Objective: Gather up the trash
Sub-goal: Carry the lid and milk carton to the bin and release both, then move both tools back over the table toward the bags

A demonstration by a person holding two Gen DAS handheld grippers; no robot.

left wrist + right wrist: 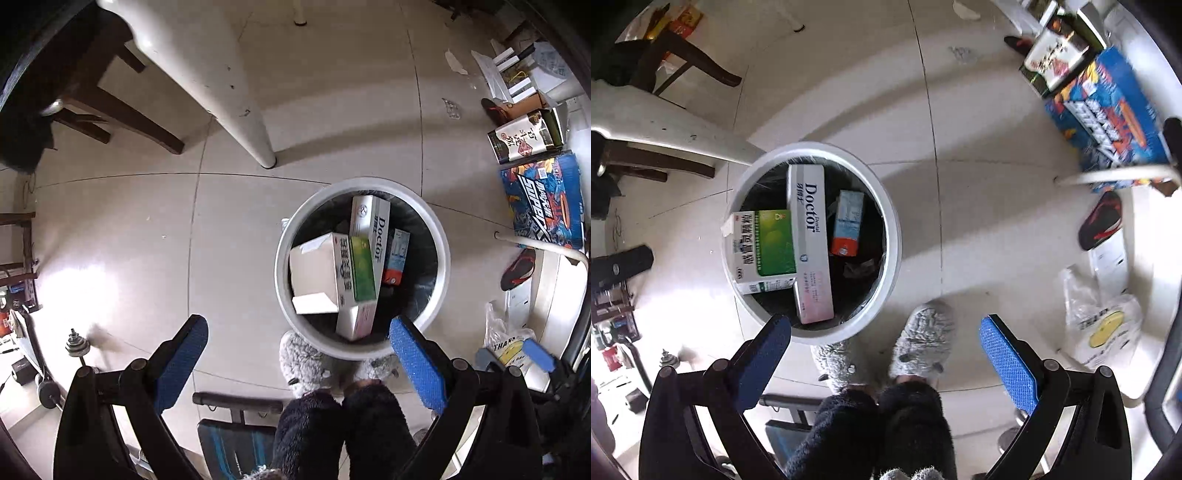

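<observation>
A round white trash bin [441, 254] with a dark liner stands on the tiled floor; it also shows in the right wrist view [892, 236]. Inside lie a long white "Doctor" box [373, 221] [810, 236], a green and white box [354, 273] [764, 247], and a small blue and red box [395, 254] [847, 223]. My left gripper [299, 328] is open and empty, high above the bin's near rim. My right gripper [884, 326] is open and empty, above the floor just right of the bin.
A white table leg [236, 107] stands behind the bin. A blue "Super" box [543, 203] [1108, 107], a printed carton [521, 138], a plastic bag [1104, 325] and a slipper [1100, 221] lie right. The person's grey slippers [919, 339] stand beside the bin. Wooden chair legs [122, 110] are left.
</observation>
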